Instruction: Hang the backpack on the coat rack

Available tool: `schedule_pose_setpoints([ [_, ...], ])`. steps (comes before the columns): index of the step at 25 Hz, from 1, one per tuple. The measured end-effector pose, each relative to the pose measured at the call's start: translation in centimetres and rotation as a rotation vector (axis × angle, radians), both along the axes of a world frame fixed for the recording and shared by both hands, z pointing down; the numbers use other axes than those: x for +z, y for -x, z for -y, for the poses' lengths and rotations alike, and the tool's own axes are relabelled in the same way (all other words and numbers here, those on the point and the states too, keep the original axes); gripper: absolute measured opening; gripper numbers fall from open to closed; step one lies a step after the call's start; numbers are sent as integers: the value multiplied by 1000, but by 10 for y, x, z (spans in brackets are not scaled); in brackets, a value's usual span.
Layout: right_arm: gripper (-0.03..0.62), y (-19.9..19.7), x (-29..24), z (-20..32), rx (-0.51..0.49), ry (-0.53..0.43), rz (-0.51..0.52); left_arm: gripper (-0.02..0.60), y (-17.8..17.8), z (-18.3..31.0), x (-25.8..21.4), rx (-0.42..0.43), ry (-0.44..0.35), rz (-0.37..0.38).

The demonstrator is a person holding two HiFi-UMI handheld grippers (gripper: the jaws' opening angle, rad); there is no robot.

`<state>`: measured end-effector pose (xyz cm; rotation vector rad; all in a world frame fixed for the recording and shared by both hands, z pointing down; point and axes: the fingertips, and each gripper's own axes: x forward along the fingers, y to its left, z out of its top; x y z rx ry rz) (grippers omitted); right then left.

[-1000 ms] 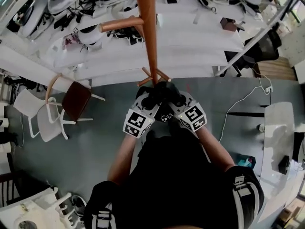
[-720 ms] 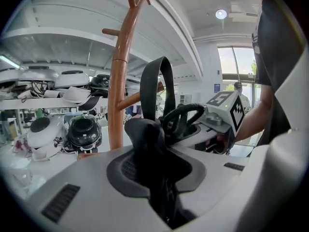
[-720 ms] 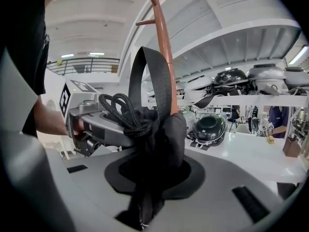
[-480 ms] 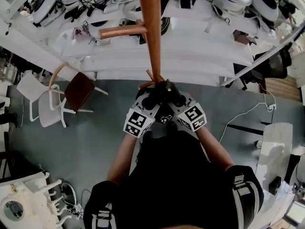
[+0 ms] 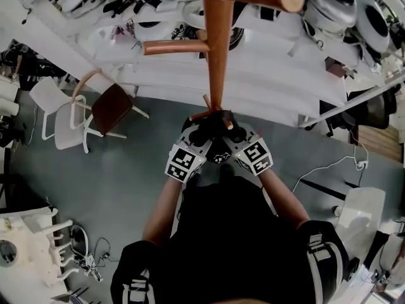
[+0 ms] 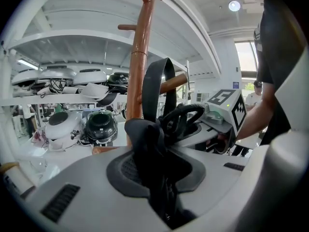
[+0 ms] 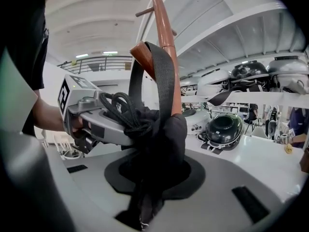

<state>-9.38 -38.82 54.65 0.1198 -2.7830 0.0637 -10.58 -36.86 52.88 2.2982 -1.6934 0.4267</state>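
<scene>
The black backpack (image 6: 152, 149) is bunched between both grippers, close against the wooden coat rack (image 5: 215, 56). My left gripper (image 6: 154, 144) is shut on the backpack's black fabric. My right gripper (image 7: 157, 139) is shut on the same bundle (image 7: 161, 139) from the other side. A black strap loop (image 6: 157, 86) rises from the bundle and lies over a short wooden peg (image 6: 175, 82). In the right gripper view the strap (image 7: 161, 76) drapes over that peg's end (image 7: 141, 52). In the head view both grippers, left (image 5: 204, 132) and right (image 5: 226, 130), meet at the pole's low pegs (image 5: 201, 114).
White shelves (image 5: 158, 75) with helmets (image 6: 100, 125) stand behind the rack. A brown chair (image 5: 112, 108) and a white chair (image 5: 60, 125) stand on the grey floor at the left. White tables (image 5: 357, 214) and a cable (image 5: 329, 166) are at the right.
Both grippers have shifted a little with the backpack, staying at the pole's low pegs. The head view has swung, so an upper peg now shows at the top right.
</scene>
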Motion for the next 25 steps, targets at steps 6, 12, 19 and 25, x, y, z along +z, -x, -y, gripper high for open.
schedule_pose_setpoints([
  [6,103,8,7,6,-41,7,-8,89,7,6,5,-41,11,3],
  [12,103,11,15,15,-66,26,-26,89,10,16,15,-70,29,-4],
  [19,103,5,29,23,-96,54,-64,89,7,24,26,-102,46,-12],
  [25,104,6,37,26,-130,82,-74,91,6,28,34,-135,78,-17],
])
